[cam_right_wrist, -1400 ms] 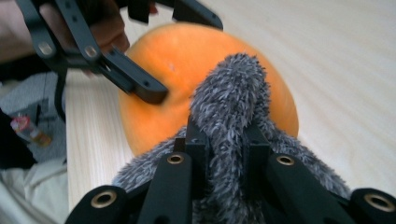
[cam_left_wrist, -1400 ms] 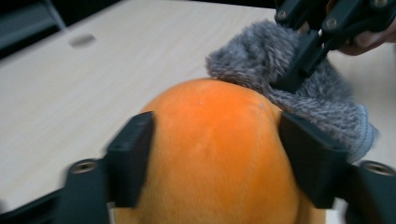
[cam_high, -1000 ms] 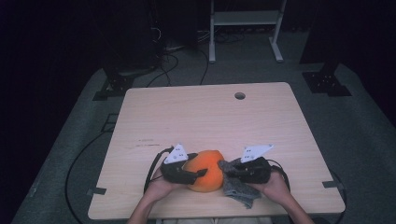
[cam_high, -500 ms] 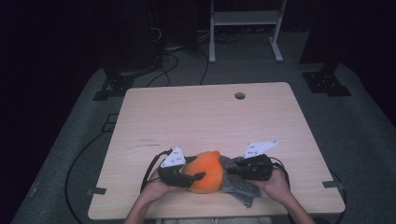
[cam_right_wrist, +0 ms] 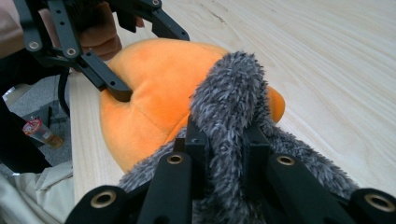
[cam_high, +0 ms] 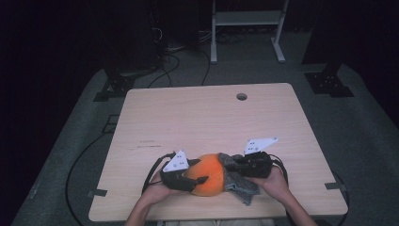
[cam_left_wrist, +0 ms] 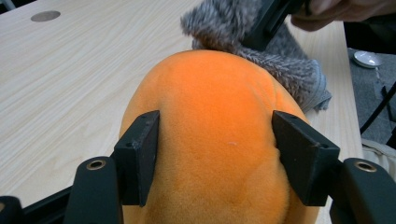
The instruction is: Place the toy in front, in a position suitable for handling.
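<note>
My left tongs (cam_left_wrist: 215, 154) squeeze the orange plush (cam_left_wrist: 219, 140), right tongs (cam_right_wrist: 224, 140) clenched on the grey cloth (cam_right_wrist: 233, 98), still half-covering it on the desk (cam_high: 197, 117).

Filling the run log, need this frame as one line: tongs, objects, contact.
left tongs: closing, clamped on orange plush | right tongs: shut on grey furry cloth | cloth against plush | near table front edge
</note>
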Tool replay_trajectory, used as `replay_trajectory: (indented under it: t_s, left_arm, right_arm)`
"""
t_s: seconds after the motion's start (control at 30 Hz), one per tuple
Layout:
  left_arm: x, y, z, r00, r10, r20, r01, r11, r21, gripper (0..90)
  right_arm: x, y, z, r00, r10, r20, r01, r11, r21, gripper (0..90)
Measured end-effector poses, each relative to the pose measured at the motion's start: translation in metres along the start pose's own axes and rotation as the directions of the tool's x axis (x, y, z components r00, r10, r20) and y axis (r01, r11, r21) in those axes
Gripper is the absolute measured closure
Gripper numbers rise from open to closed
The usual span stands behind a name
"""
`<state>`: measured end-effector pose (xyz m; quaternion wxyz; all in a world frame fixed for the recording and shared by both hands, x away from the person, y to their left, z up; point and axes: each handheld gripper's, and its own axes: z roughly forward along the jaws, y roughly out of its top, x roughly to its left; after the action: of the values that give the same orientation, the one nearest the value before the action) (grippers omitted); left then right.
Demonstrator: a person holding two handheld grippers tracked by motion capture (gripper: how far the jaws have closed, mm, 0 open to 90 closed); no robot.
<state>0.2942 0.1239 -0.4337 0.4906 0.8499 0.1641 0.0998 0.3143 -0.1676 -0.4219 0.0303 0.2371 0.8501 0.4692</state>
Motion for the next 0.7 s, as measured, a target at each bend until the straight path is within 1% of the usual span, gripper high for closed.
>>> replay_trajectory:
  t_s: [0.03,0.07,0.1,0.13,0.17,0.2,0.23,0.27,0.3,0.33,0.37,0.4,0.43,0.47,0.5,0.53,0.57,0.6,0.63,0.67,0.7]
  left_arm:
    - [0.001,0.001,0.0,0.9998,-0.017,0.008,0.017,0.9998,-0.005,33.8]
    - [0.003,0.002,0.0,0.9992,-0.036,0.015,0.037,0.9993,-0.012,29.0]
    - [0.005,0.004,-0.001,0.9975,-0.068,0.015,0.069,0.9976,-0.013,23.1]
    - [0.009,0.006,0.0,0.994,-0.109,-0.008,0.109,0.994,-0.007,17.9]
    - [0.012,0.007,0.003,0.9904,-0.136,-0.025,0.136,0.9907,0.008,11.1]
    - [0.015,0.007,0.006,0.9831,-0.181,-0.027,0.182,0.9827,0.034,7.0]
    - [0.018,0.005,0.01,0.9742,-0.226,-0.012,0.226,0.9727,0.054,7.5]
    - [0.019,0.004,0.012,0.9692,-0.246,-0.01,0.246,0.9677,0.054,8.5]
    - [0.017,0.004,0.011,0.9751,-0.221,-0.017,0.222,0.9741,0.044,14.3]
    - [0.014,0.006,0.011,0.9849,-0.169,-0.038,0.17,0.9846,0.04,21.9]
    - [0.009,0.01,0.011,0.9919,-0.107,-0.068,0.109,0.9935,0.032,26.6]
    - [0.002,0.014,0.011,0.9948,-0.036,-0.096,0.038,0.9991,0.018,30.2]
    - [-0.004,0.018,0.013,0.9909,0.034,-0.13,-0.034,0.9994,0.004,31.2]
    - [-0.009,0.02,0.015,0.9837,0.084,-0.159,-0.085,0.9964,0.005,31.4]
    - [-0.01,0.021,0.017,0.9805,0.102,-0.168,-0.102,0.9947,0.012,31.1]
    - [-0.008,0.02,0.017,0.9855,0.088,-0.145,-0.087,0.9961,0.014,29.3]
    - [-0.005,0.018,0.016,0.9909,0.059,-0.121,-0.058,0.9983,0.009,25.9]
    - [-0.002,0.016,0.014,0.9944,0.017,-0.104,-0.018,0.9998,-0.008,21.6]
    - [0.003,0.016,0.012,0.9964,-0.045,-0.072,0.044,0.9988,-0.023,17.5]
    - [0.005,0.016,0.012,0.9953,-0.08,-0.055,0.078,0.9966,-0.027,12.4]
    - [0.007,0.015,0.012,0.9923,-0.115,-0.047,0.113,0.9931,-0.029,10.6]
  right_arm:
    - [-0.001,-0.003,0.002,1.0,0.007,0.0,-0.007,1.0,0.009,76.8]
    - [-0.002,-0.007,0.004,0.9999,0.014,-0.003,-0.014,0.999,0.03,76.9]
    - [-0.002,-0.009,0.005,0.9999,0.014,-0.004,-0.014,0.999,0.039,77.0]
    - [0.0,-0.012,0.005,0.9999,0.012,0.001,-0.012,0.998,0.055,77.0]
    - [0.001,-0.014,0.005,1.0,-0.001,0.008,0.0,0.997,0.074,76.9]
    - [0.001,-0.015,0.005,0.9999,-0.004,0.01,0.003,0.997,0.079,76.9]
    - [0.0,-0.015,0.004,0.9999,-0.002,0.011,0.001,0.997,0.077,76.9]
    - [0.0,-0.014,0.002,0.9999,0.002,0.014,-0.003,0.997,0.077,76.9]
    - [-0.001,-0.012,0.001,0.9998,-0.003,0.022,0.002,0.998,0.068,76.9]
    - [-0.001,-0.009,-0.001,0.9996,-0.008,0.027,0.006,0.998,0.055,77.0]
    - [0.0,-0.005,-0.004,0.9995,-0.013,0.028,0.012,0.999,0.04,77.0]
    - [0.002,-0.001,-0.007,0.9994,-0.016,0.03,0.015,1.0,0.014,77.0]
    - [0.003,0.003,-0.009,0.9993,-0.02,0.033,0.02,1.0,-0.01,77.0]
    - [0.005,0.007,-0.011,0.9986,-0.031,0.043,0.032,0.999,-0.029,77.0]
    - [0.006,0.01,-0.012,0.9973,-0.046,0.057,0.049,0.998,-0.038,77.0]
    - [0.007,0.011,-0.012,0.9963,-0.055,0.067,0.057,0.998,-0.032,77.0]
    - [0.006,0.009,-0.01,0.9966,-0.054,0.062,0.056,0.998,-0.024,77.0]
    - [0.005,0.006,-0.008,0.9977,-0.044,0.052,0.045,0.999,-0.025,77.1]
    - [0.004,0.003,-0.007,0.9986,-0.035,0.041,0.036,0.999,-0.025,77.2]
    - [0.007,0.001,-0.005,0.9986,-0.042,0.032,0.043,0.999,-0.023,77.1]
    - [0.01,0.002,-0.004,0.998,-0.057,0.026,0.058,0.998,-0.025,77.1]
